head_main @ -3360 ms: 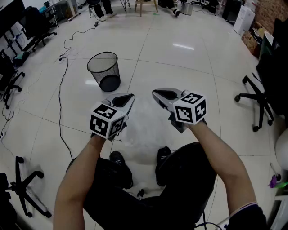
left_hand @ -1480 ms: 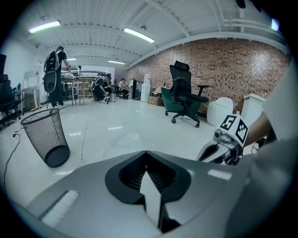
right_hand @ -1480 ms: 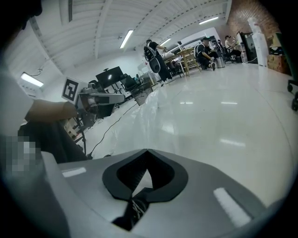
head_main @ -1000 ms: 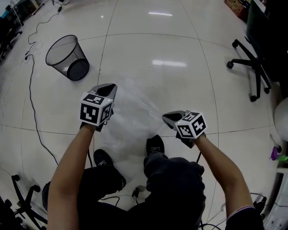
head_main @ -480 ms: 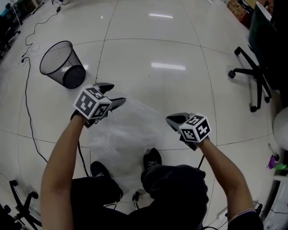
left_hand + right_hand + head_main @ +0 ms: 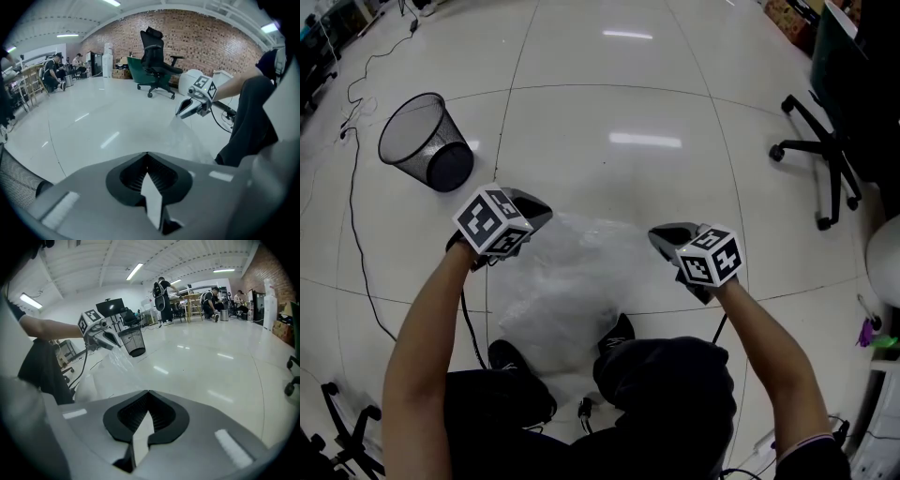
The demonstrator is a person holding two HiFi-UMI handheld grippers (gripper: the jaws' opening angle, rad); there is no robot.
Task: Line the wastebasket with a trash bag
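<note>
Left claw [image 6: 541, 214] on trash bag [image 6: 572, 281] edge

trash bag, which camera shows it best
Head view: the whole clear trash bag spreads out in front of the person. The left gripper view catches only a faint sheet; the right gripper view shows one crumpled side.

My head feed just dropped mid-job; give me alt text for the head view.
The left gripper, jaws just closed, and the right gripper pinch a clear trash bag spread between them above the white floor. The black mesh wastebasket stands unlined at upper left, apart from the bag.
</note>
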